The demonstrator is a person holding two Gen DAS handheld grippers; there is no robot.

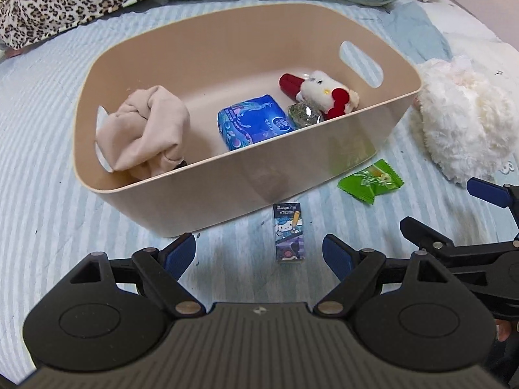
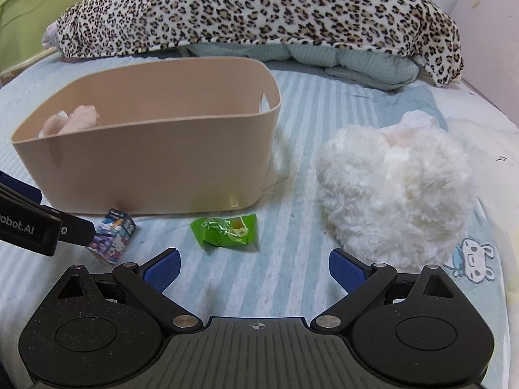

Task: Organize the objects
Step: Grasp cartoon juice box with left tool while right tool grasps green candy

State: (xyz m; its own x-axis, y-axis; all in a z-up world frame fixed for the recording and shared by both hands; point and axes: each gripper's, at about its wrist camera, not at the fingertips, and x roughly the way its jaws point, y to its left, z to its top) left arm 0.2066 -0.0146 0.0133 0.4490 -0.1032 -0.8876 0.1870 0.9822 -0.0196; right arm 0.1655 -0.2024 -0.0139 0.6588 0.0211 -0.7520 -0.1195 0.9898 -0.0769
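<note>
A beige plastic bin (image 1: 227,191) (image 2: 155,168) stands on the striped bed. Inside lie a beige cloth (image 1: 146,133), a blue packet (image 1: 256,121), a small green packet (image 1: 303,115) and a white-and-red plush toy (image 1: 321,92). A small cartoon box (image 1: 289,233) (image 2: 113,236) lies in front of the bin, between my open left gripper's fingers (image 1: 259,256). A green snack packet (image 1: 371,180) (image 2: 227,230) lies just ahead of my open, empty right gripper (image 2: 254,269). A white fluffy plush (image 1: 464,126) (image 2: 399,191) lies right of the bin.
A leopard-print blanket (image 2: 259,9) and a teal quilt (image 2: 356,61) are piled at the back of the bed. A green container (image 2: 39,9) stands at the far left. The left gripper's arm (image 2: 32,223) reaches in from the left of the right wrist view.
</note>
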